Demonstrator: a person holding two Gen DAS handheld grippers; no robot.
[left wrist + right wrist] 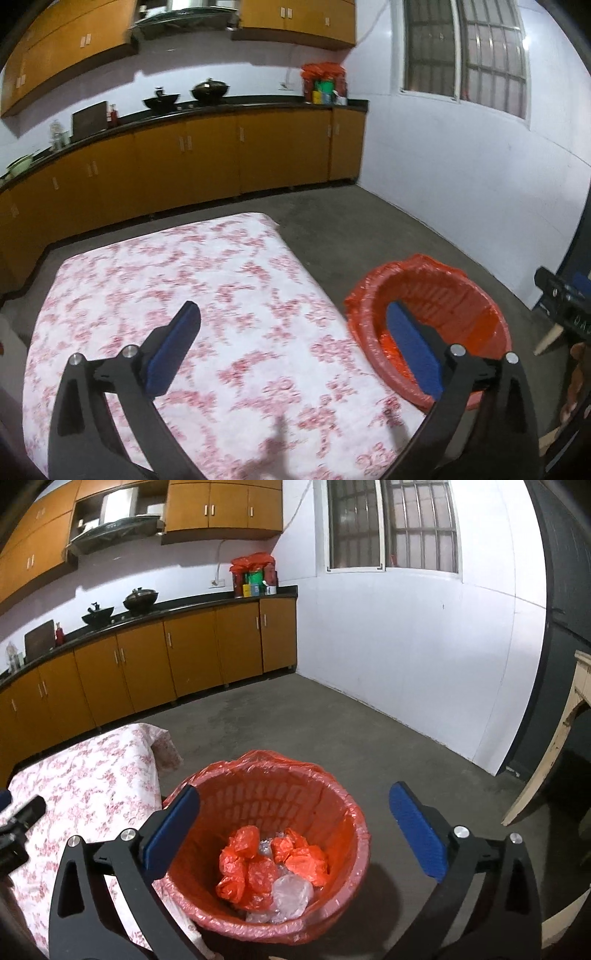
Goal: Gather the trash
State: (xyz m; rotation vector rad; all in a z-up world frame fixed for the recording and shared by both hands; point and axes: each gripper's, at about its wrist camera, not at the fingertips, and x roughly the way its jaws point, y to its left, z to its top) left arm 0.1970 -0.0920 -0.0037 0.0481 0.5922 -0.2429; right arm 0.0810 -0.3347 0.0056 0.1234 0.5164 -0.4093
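A red basket lined with a red plastic bag stands on the floor beside the table. In it lie several crumpled red bags and a clear crumpled wrapper. My right gripper hovers over the basket, open, with nothing between its blue pads. My left gripper is open and empty over the table's right edge; its right pad overlaps the basket in the left wrist view. The table wears a white cloth with a red flower print.
Orange kitchen cabinets under a dark counter with woks run along the back wall. A white wall with a barred window closes the right side. A pale wooden furniture leg stands at the right. Grey concrete floor surrounds the basket.
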